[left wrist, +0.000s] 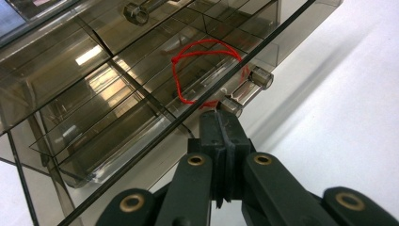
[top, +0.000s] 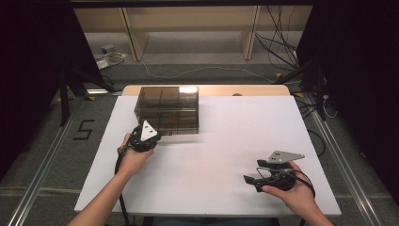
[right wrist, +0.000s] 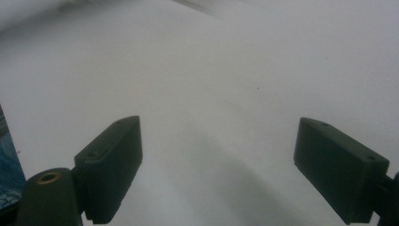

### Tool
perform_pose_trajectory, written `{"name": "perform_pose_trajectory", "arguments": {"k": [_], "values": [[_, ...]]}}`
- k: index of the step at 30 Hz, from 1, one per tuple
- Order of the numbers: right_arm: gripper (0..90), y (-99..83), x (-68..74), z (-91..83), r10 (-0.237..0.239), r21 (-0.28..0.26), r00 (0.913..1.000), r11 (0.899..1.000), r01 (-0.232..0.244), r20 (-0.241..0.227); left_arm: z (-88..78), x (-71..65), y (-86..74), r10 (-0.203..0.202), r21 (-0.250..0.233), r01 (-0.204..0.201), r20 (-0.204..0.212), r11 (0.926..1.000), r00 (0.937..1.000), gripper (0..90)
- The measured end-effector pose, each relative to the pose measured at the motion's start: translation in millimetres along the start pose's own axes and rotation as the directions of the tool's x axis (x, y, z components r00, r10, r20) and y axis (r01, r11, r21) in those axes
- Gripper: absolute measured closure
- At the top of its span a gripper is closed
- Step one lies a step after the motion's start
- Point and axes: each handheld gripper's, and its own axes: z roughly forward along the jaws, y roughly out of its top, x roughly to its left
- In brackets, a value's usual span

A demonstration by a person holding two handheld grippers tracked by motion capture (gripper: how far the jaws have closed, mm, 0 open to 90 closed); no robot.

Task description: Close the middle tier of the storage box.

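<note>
Our left gripper (left wrist: 225,123) has its jaws pressed together on the red string loop (left wrist: 184,75) at the smoky drawer box (top: 168,109), at ten o'clock on the table (top: 226,141). We should pull straight, slowly. Our right gripper (top: 251,181), jaws apart, idles at four o'clock.

White-topped table (top: 221,155), a smoky transparent compartment box (top: 168,109) flat on its far left part.
</note>
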Motion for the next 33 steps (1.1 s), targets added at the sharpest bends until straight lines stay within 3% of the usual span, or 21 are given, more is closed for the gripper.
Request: {"name": "perform_pose_trajectory", "arguments": {"k": [33], "values": [[16.7, -0.1, 0.0, -0.1, 0.0, -0.002, 1.0, 1.0, 0.0, 0.004, 4.6, 7.0, 2.7, -0.016, 0.006, 0.016, -0.008, 0.9999, 0.9998, 89.8]]}}
